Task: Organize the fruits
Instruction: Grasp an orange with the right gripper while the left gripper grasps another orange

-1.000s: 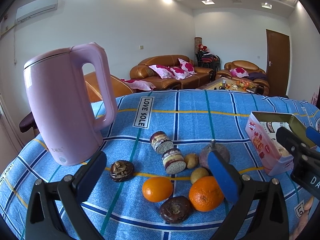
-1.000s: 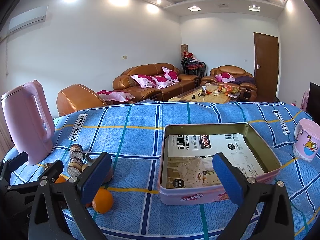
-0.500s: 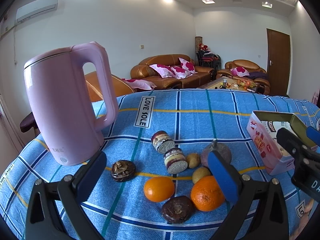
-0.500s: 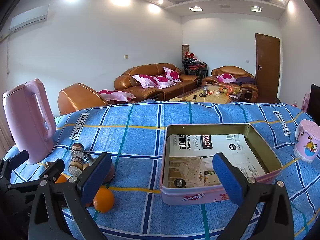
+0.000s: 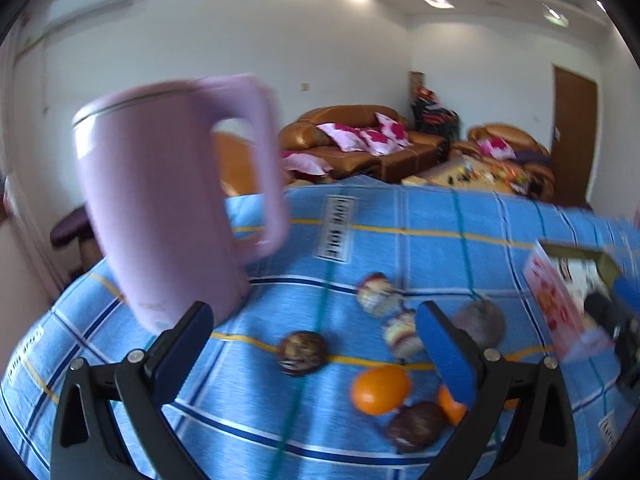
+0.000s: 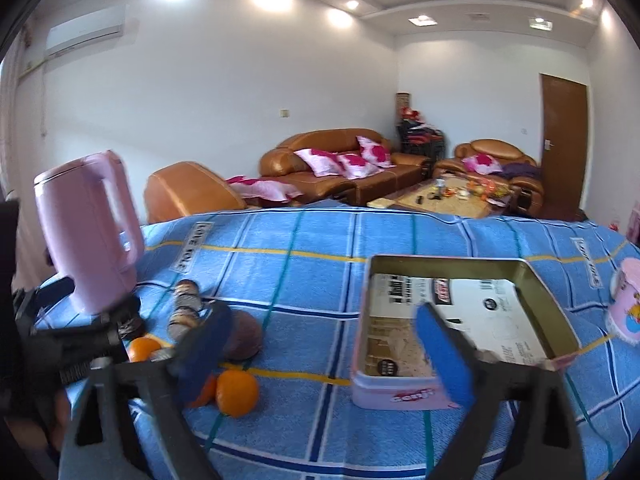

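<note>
On the blue plaid tablecloth, left wrist view first:
- cloth (image 5: 400, 248): blue with yellow and teal stripes, whole shot pretty smeared
- left gripper (image 5: 312, 340): fingers spread wide, nothing between them, hanging over the cloth
- pink kettle (image 5: 172, 208): upright, far left, just behind the left finger
- oranges: one (image 5: 380, 390) in plain sight near the bottom, second (image 5: 450, 404) half hidden behind the right finger, right beside the first
- dark round pastries: one (image 5: 301, 352) between the fingers, another (image 5: 416, 426) touching the oranges at the front
- layered cake rolls (image 5: 378, 300): two in a row, just past the oranges
- purplish round fruit (image 5: 480, 322): right of the rolls, too blurry to name
- pink tin (image 5: 556, 312): far right edge, apart from the fruit pile

Over on the right wrist view:
- right gripper (image 6: 320, 352): jaws just been closing, partway in now, not clamped on anything, only cloth and the tin's near corner behind them
- tin (image 6: 400, 396): open top, printed paper lining the bottom, no fruit visible inside
- orange (image 6: 237, 392): on the cloth left of the tin, another (image 6: 144, 349) further left
- left gripper (image 6: 80, 340): black frame poking in by the kettle (image 6: 88, 232)
- pink cup (image 6: 626, 300): far right edge, well apart from the fruit
</note>
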